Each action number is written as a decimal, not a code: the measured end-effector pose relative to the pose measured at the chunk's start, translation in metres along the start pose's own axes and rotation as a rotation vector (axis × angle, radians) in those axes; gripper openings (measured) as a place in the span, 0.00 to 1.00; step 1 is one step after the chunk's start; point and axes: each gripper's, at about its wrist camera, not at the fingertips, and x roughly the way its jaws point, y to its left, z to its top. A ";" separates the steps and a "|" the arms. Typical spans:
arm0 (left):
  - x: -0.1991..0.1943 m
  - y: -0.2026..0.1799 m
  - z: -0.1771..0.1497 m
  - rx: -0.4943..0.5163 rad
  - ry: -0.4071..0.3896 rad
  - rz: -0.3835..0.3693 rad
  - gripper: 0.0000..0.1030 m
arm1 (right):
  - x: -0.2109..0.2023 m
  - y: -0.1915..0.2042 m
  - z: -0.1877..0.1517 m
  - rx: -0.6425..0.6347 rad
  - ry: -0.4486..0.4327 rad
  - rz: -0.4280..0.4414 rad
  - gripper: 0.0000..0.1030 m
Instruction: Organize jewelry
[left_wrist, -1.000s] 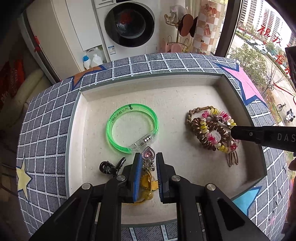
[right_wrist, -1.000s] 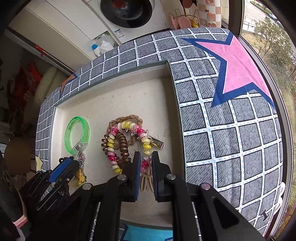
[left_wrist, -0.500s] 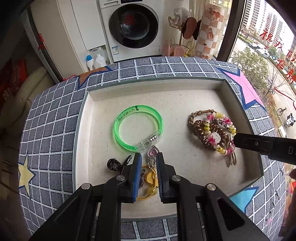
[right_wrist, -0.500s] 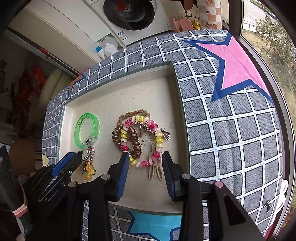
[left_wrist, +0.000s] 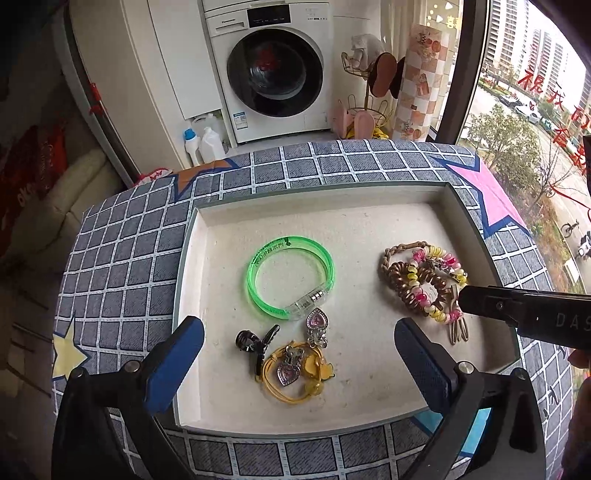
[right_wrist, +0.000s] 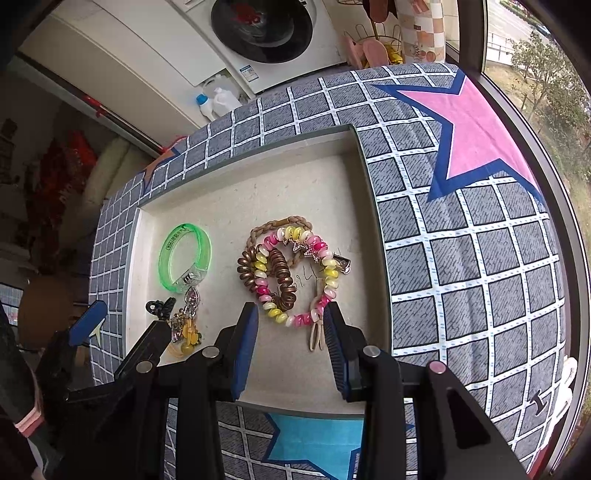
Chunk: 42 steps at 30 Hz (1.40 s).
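A shallow white tray (left_wrist: 207, 266) sits on a bench covered by a grey checked cloth (left_wrist: 122, 258) with big stars on it. All the jewelry lies inside the tray.

The left gripper (left_wrist: 295, 345) hangs over the near part of the tray. Its jaws have just been opening and now stand very wide, with blue pads on each side. They hold nothing. Between them, lying loose on the tray floor, is a heart charm (left_wrist: 316, 325) on a little chain, a yellow cord (left_wrist: 291, 373) with another heart on it, and a small black clip (left_wrist: 255, 341) just beside them. The top heart touches the clear clasp of a green bangle (left_wrist: 290, 275), which lies flat near the middle of the tray.

The right gripper (right_wrist: 291, 325) is over the right side of the tray. Its jaws have just been opening too and are partway apart. Nothing is pinched in them. In the right wrist view, the low end of a pile of bracelets (right_wrist: 291, 266) sits between the two tips, but the pads do not press on it. The pile has a pink and yellow bead bracelet, a brown coil band, a tan braided band and a small silver clip, all tangled on top of each other. Thin tan loops stick out at the near end.

The pile and the green bangle lie well apart.

Behind the bench stands a washing machine (left_wrist: 273, 70) with two bottles (left_wrist: 205, 142) beside it.
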 end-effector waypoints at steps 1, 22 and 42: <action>0.000 0.001 0.000 -0.001 0.001 0.004 1.00 | 0.000 0.001 0.000 -0.001 0.001 -0.001 0.39; -0.004 0.012 -0.019 -0.039 0.081 0.027 1.00 | -0.003 0.023 -0.010 -0.125 0.008 -0.077 0.74; -0.044 0.023 -0.055 -0.061 0.070 0.034 1.00 | -0.029 0.033 -0.046 -0.144 -0.048 -0.123 1.00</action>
